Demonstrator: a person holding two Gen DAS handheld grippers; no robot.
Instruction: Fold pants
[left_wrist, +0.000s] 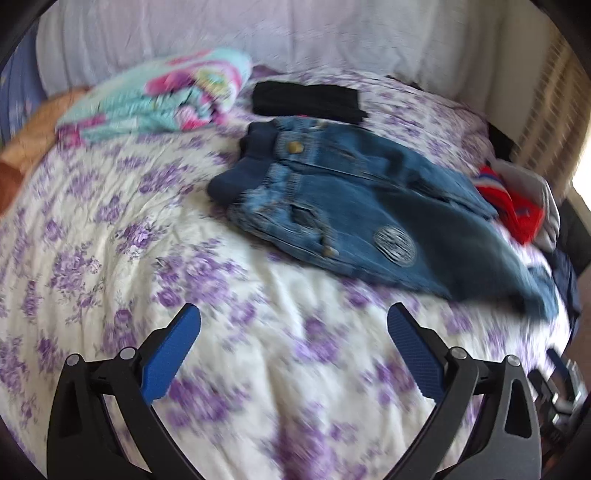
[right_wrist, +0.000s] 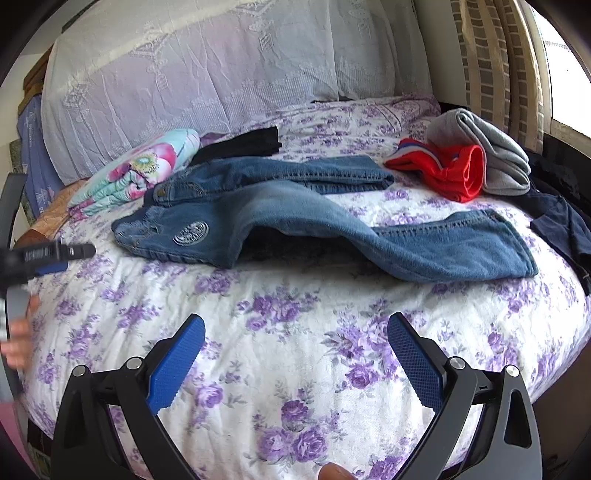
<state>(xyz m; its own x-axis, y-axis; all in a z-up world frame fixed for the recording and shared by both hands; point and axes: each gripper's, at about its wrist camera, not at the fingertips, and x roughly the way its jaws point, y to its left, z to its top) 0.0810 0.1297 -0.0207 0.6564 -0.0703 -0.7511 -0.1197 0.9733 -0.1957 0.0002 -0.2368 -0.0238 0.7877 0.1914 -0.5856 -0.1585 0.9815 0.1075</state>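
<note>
Fingers (right_wrist: 413, 365) of both grippers spread wide, holding nothing; jeans (right_wrist: 295, 218) lie unfolded mid-bed (right_wrist: 295, 332), legs splayed toward right edge, ready for grabbing.

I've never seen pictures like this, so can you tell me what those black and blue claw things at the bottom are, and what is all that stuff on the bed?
Those claws are grabbing tools. A person holds one in each hand, and each has a tiny camera looking out along its two blue fingers. One picture comes from the left tool, the other from the right tool. Both are open and hold nothing. In the right picture you can even see the left tool off to the side. On the flowery bedspread lie blue jeans, spread out with the legs apart and not folded yet. Nearby are a colourful folded blanket, a black cloth, red clothing and a folded grey garment.
</note>
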